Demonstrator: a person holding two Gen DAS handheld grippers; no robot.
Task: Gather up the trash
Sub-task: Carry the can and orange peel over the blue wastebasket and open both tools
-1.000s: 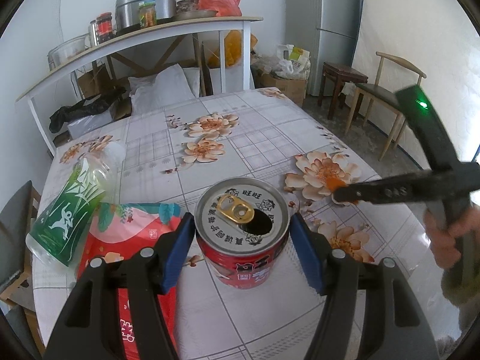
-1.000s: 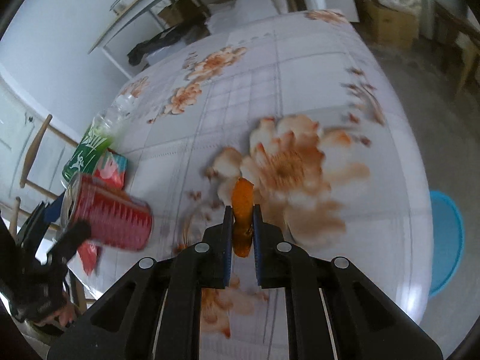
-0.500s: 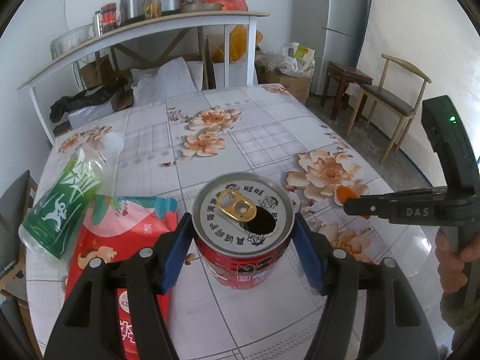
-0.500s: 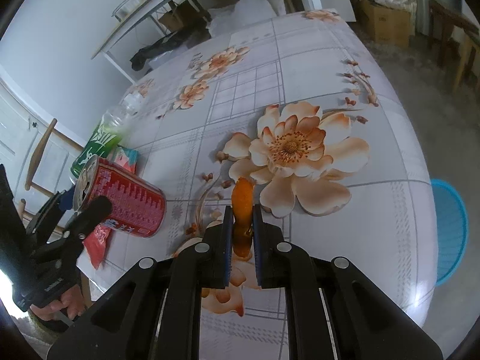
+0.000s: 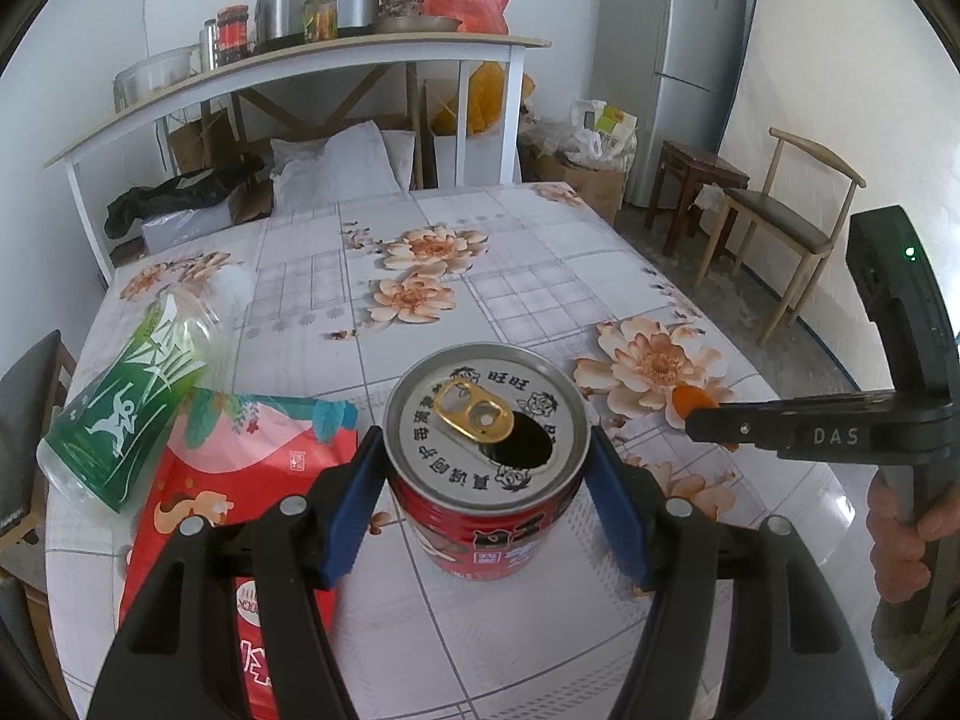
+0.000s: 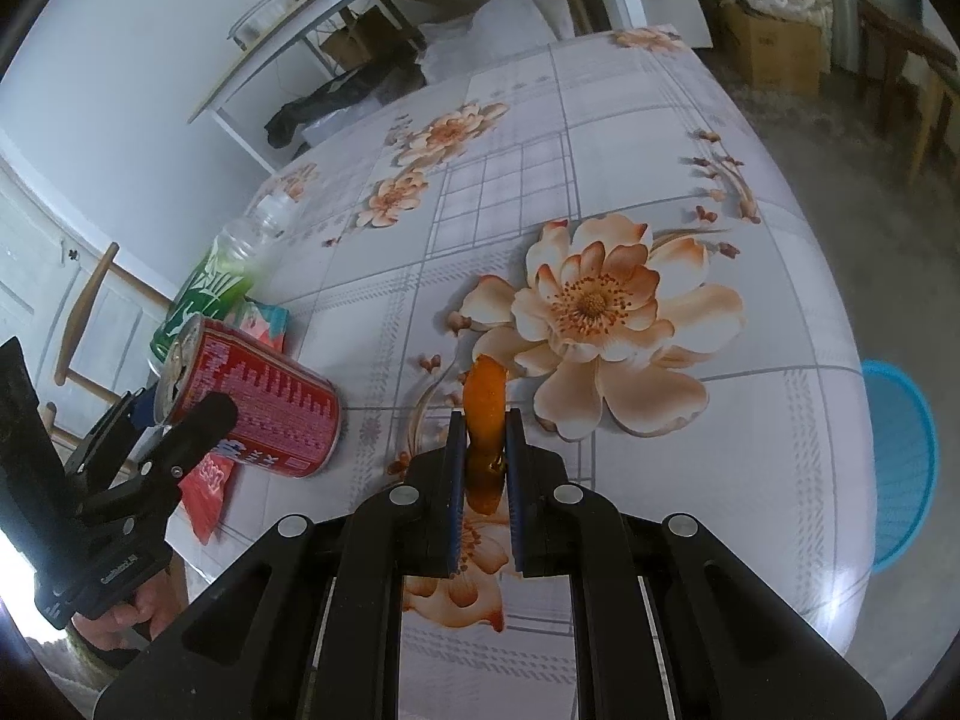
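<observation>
Both grippers have risen, table dropping away. Left gripper (image 5: 486, 474) clamped on red drink can (image 5: 487, 462), held upright, likely against spills. Right gripper (image 6: 485, 468) nearly closed on orange peel (image 6: 485, 414), tip protruding ahead; blue bin (image 6: 900, 462) rightward, probable destination.

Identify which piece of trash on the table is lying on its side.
The clear plastic bottle with the green label, at the table's left edge. The red can stands upright in the left gripper; the red snack packet lies flat.
</observation>
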